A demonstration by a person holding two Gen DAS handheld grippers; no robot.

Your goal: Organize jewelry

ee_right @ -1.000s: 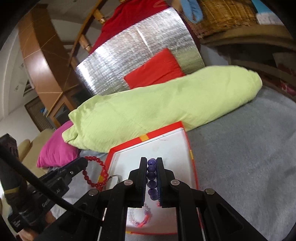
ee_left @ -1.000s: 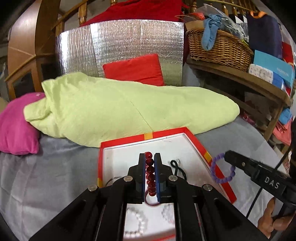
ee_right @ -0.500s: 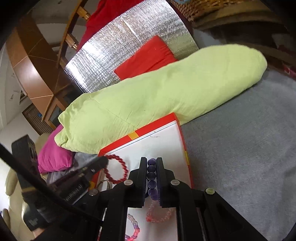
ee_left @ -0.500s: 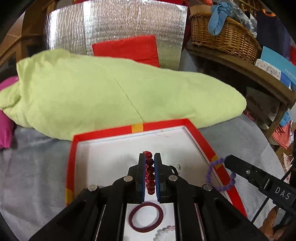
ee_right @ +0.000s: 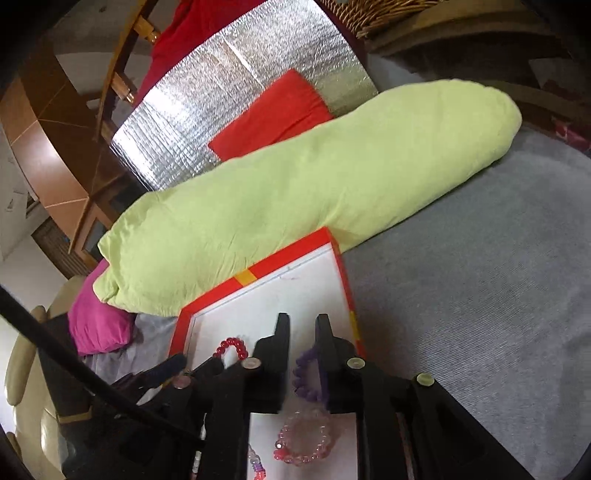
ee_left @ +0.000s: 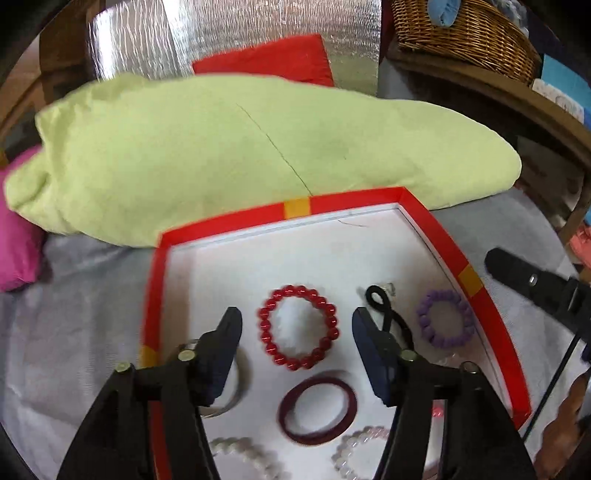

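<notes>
A red-rimmed white tray [ee_left: 347, 205] lies on grey bedding. On its floor lies the red bead bracelet [ee_left: 264, 328], between the spread fingers of my left gripper [ee_left: 297, 328]. Those jaws are opening and no pad touches the beads. To the right, the purple bead bracelet [ee_left: 443, 343] also rests in the tray, clear of the right gripper's finger [ee_left: 524, 277]. In the right wrist view my right gripper [ee_right: 303, 328] is opening, with a narrow gap. The purple bracelet [ee_right: 303, 384] shows low between its fingers, loose and partly hidden.
The tray also holds a dark red bangle [ee_left: 317, 406], a black cord [ee_left: 384, 306], pearl bracelets [ee_left: 243, 454], a silver bangle [ee_left: 236, 391] and a pink crystal bracelet [ee_right: 306, 439]. A green pillow [ee_left: 221, 147] lies behind the tray, with a pink cushion [ee_left: 18, 251] to the left and a wicker basket [ee_left: 469, 33] far right.
Both grippers came down over the tray and let go. The red bracelet left the left jaws, which spread wide. The purple bracelet dropped from the right jaws, which parted a little.
</notes>
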